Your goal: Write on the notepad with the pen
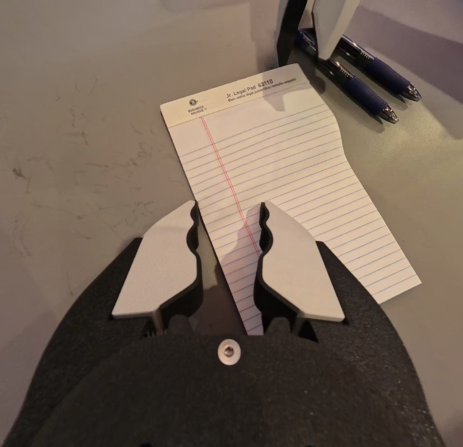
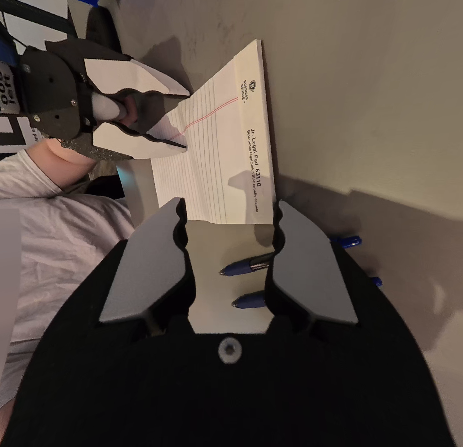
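A white lined notepad (image 1: 288,184) lies flat on the grey table; it also shows in the right wrist view (image 2: 220,172). Its page is blank. My left gripper (image 1: 228,206) is open and empty, straddling the pad's left edge near the bottom corner, one finger over the paper. It shows in the right wrist view (image 2: 186,119) too. Two blue-grip pens (image 1: 363,94) (image 1: 393,77) lie side by side beside the pad's top right corner. My right gripper (image 2: 230,201) is open and empty just above them, and their tips (image 2: 240,268) (image 2: 248,303) show between its fingers. Its right finger hides their barrels.
The grey table (image 1: 75,134) is scuffed. The right gripper (image 1: 303,59) stands over the pens at the top of the left wrist view. A person in a light shirt (image 2: 62,234) is at the table's near edge, behind the left gripper. Left tips to right tips: about 12 cm.
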`<control>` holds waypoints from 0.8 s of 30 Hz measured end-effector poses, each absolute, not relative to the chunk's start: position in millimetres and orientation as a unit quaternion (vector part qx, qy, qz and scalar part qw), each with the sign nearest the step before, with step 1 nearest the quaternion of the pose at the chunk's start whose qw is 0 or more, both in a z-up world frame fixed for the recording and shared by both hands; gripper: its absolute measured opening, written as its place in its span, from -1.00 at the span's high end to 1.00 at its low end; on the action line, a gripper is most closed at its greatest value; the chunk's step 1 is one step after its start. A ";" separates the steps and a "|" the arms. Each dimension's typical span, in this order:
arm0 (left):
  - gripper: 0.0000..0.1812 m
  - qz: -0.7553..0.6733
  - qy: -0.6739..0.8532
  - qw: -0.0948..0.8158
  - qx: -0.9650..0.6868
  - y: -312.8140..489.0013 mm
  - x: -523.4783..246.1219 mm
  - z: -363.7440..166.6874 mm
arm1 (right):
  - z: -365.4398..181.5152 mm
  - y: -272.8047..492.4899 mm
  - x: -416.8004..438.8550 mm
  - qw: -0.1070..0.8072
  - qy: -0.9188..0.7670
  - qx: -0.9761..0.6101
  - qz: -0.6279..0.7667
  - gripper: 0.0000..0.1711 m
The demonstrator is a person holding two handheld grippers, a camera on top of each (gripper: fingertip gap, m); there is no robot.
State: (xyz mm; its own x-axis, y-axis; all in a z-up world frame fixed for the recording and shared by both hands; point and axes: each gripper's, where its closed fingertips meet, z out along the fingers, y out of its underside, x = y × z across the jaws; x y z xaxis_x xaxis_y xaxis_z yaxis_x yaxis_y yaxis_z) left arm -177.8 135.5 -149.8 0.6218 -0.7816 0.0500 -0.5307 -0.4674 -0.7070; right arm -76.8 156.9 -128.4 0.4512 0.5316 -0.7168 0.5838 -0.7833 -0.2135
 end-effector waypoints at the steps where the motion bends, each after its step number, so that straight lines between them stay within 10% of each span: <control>1: 0.49 -0.187 0.392 0.335 -0.836 135.6 -177.7 -149.8 | -127.1 157.3 -76.7 0.028 0.324 0.851 -0.413 0.25; 24: 0.56 -0.196 0.394 0.333 -0.834 132.4 -177.2 -149.7 | -128.9 143.4 -77.8 0.061 0.277 0.863 -0.418 0.23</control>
